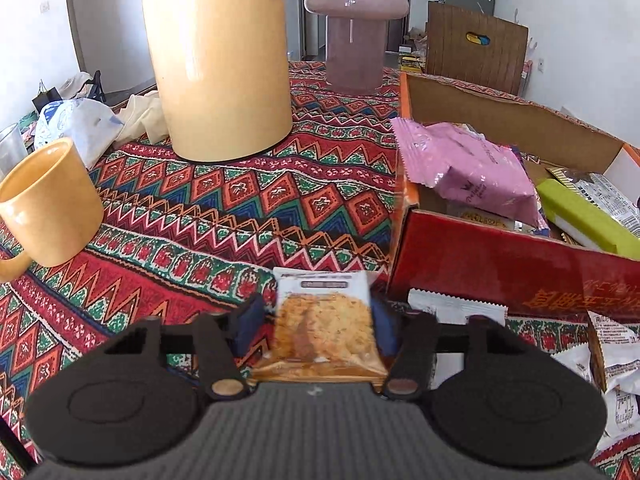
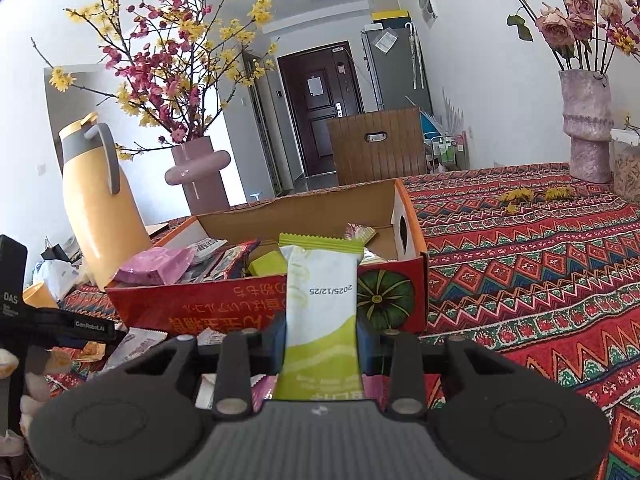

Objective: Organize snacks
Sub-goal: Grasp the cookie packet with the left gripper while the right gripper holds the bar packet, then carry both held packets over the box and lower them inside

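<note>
Snack packet (image 1: 325,320) pinched between left tongs (image 1: 320,322); green bar (image 2: 322,320) between right tongs (image 2: 323,344).

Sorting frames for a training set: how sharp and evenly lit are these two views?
Left wrist: held snack pack slightly blurred, glare on the pink vase, fisheye bends the carafe. Right wrist: date on the green bar legible, bright walls, dark corners.

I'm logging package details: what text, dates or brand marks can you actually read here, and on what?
"2025/12/25", printed upside down on the green-and-white snack bar.
"DAS" and "GenRobot.AI" on the black device at left.
Gold characters on the red snack box: upside down, unreadable.
Print on the flaky pastry packet: blurred.
</note>
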